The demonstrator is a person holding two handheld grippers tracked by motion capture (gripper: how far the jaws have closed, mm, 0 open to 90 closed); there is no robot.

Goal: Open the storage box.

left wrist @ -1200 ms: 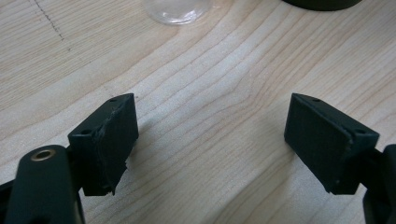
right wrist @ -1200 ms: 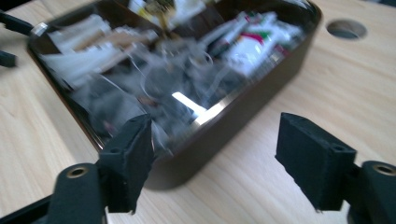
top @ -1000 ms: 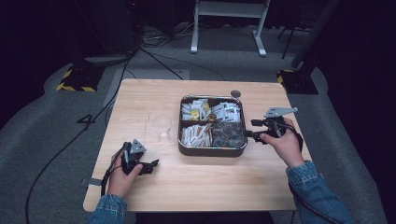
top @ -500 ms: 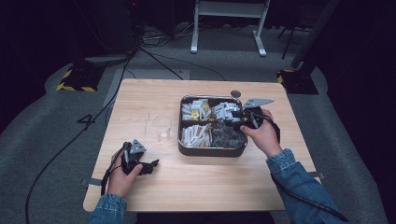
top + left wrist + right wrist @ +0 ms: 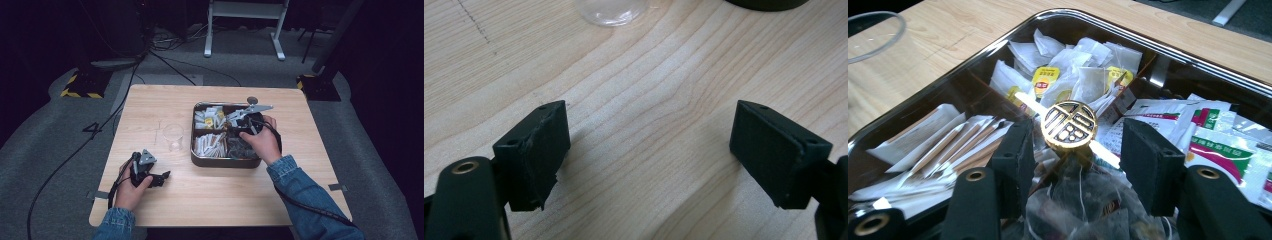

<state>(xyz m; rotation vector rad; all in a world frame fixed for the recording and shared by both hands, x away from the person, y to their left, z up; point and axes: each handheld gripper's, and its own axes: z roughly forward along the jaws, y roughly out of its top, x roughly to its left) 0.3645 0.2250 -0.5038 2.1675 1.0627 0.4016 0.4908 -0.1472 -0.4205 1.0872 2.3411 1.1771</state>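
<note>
A dark, glossy metal tray [image 5: 200, 159] with rounded corners sits at the centre of the pale wood-grain bench [image 5: 165, 105], split into compartments of paper sachets, slim stick packets and gauzy tea bags. In the right gripper view a round brass-coloured knob [image 5: 1069, 125], embossed with an openwork pattern, rises at the tray's middle. The right hand-held gripper [image 5: 1075, 162] stands over it with its black foam-padded jaws, which have just been closing, on either side of the knob and not pressing it. Lower left in the high view, the left hand-held gripper [image 5: 161, 178] rests spread wide on bare bench, near a clear glass [image 5: 173, 136].
</note>
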